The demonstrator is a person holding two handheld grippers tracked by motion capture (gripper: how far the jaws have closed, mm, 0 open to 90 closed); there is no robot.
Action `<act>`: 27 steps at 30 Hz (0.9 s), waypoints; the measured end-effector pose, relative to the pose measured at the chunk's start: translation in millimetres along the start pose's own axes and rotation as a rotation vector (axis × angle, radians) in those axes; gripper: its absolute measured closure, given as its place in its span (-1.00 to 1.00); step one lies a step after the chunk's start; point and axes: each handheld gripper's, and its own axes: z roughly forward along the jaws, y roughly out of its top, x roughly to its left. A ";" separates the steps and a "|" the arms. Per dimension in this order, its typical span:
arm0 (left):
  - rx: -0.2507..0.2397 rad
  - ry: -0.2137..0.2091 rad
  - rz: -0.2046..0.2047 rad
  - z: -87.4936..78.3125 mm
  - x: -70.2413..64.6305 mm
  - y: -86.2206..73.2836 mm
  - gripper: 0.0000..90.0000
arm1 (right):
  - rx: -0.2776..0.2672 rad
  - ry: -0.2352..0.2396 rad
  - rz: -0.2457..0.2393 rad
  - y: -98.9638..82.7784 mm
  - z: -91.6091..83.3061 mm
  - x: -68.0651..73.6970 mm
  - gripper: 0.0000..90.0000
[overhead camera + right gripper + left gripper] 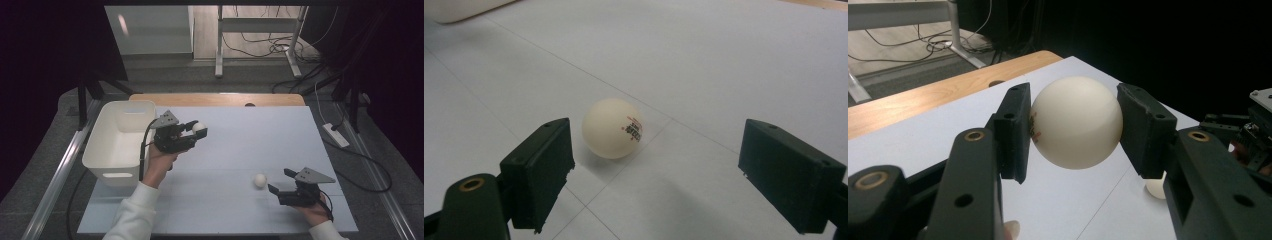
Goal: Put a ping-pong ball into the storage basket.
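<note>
My left gripper clamps one ping-pong ball above the mat, just right of the white bin. I judge the good move is to swing it over the bin before easing the jaws. My right gripper stands wide on the mat, the second ping-pong ball just ahead; I'd centre on it before closing.

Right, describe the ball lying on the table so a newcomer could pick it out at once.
Start at the pale blue mat on the table and go to its near right part. There a white ball lies on the mat, just ahead of the right gripper and its open jaws. The other ball is clamped in the left gripper.
</note>
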 end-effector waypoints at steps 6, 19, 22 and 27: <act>-0.015 0.010 -0.001 -5.8 2.0 2.1 0.13 | 0.003 -0.002 0.000 0.0 0.0 0.0 -0.69; -0.046 0.033 -0.002 -20.1 5.4 6.6 0.13 | 0.008 -0.002 0.000 0.0 0.2 0.4 -0.69; -0.052 0.040 -0.003 -22.9 6.5 7.5 0.13 | 0.007 -0.003 0.000 0.0 0.2 0.4 -0.69; -0.057 0.048 -0.005 -26.7 7.9 8.2 0.13 | 0.008 -0.003 -0.001 0.0 0.4 0.5 -0.69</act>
